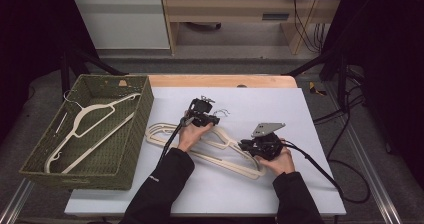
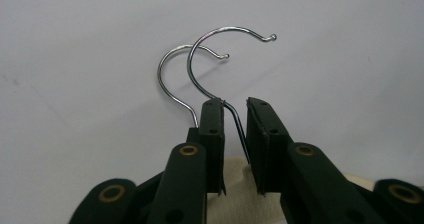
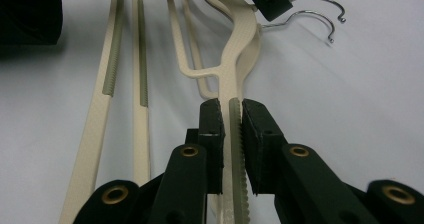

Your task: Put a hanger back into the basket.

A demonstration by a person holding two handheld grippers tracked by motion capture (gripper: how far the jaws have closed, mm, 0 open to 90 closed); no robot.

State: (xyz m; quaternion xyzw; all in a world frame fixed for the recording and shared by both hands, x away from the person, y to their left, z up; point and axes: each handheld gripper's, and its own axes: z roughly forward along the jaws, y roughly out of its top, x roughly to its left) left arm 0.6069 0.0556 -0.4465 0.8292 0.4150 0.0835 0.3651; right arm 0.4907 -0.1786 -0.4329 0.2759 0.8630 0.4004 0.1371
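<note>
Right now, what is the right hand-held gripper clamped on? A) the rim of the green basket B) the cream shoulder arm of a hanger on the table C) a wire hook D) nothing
B: in the right gripper view the right hand-held gripper has its pads pressed on the ribbed cream arm of the top hanger, which lies on the white table.

The hangers (image 3: 235, 59) on the table are cream plastic with a fine matt grain; a grey-green ribbed rubbery strip (image 3: 235, 149) runs along each shoulder. Their hooks (image 2: 210, 64) are thin polished metal wire, bright and glossy. The table cover (image 1: 260, 189) is a smooth, matt, pale sheet, with bare light wood (image 1: 220, 80) showing at the far edge. The basket (image 1: 142, 114) is coarse woven green fibre, rough in texture. The gripper pads (image 3: 212, 134) are matt black, with brass-coloured rivets (image 3: 189, 151).
</note>
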